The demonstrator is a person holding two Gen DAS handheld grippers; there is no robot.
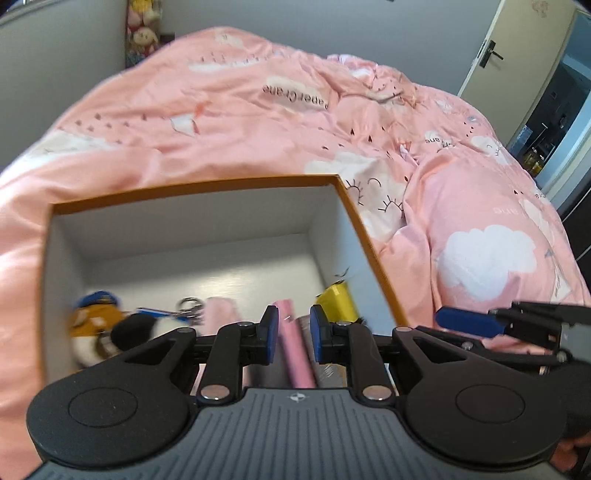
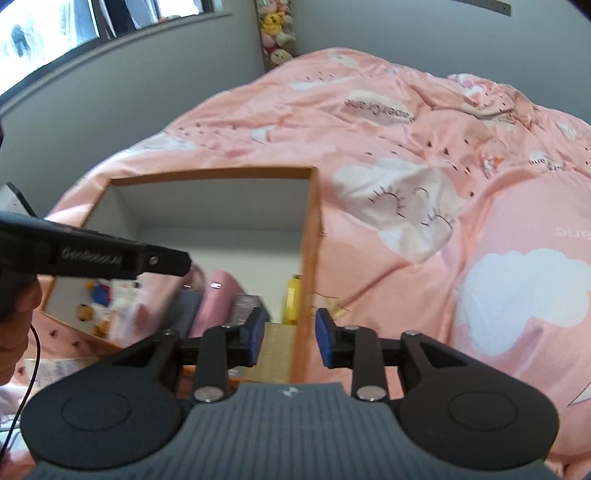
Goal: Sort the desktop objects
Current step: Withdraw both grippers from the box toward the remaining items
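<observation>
Both the left gripper [image 1: 293,334] and right gripper [image 2: 290,338] hang apart, holding nothing, above the box [image 1: 207,184]; lift straight out, avoiding its wall.

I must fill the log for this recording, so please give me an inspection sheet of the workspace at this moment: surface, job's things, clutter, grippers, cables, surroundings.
Surface: pink quilt with cloud print, rumpled.
Job's things: orange-rimmed box on the quilt, holding a plush keychain, scissors, pink items and a yellow item; motion blur hides details.
Clutter: printed paper beside the box.
Grippers: left gripper over the box, open, empty; right gripper open, astride the box's right wall, not touching.
Cables: thin black cable at the left edge.
Surroundings: grey wall, soft toys, open door.
</observation>
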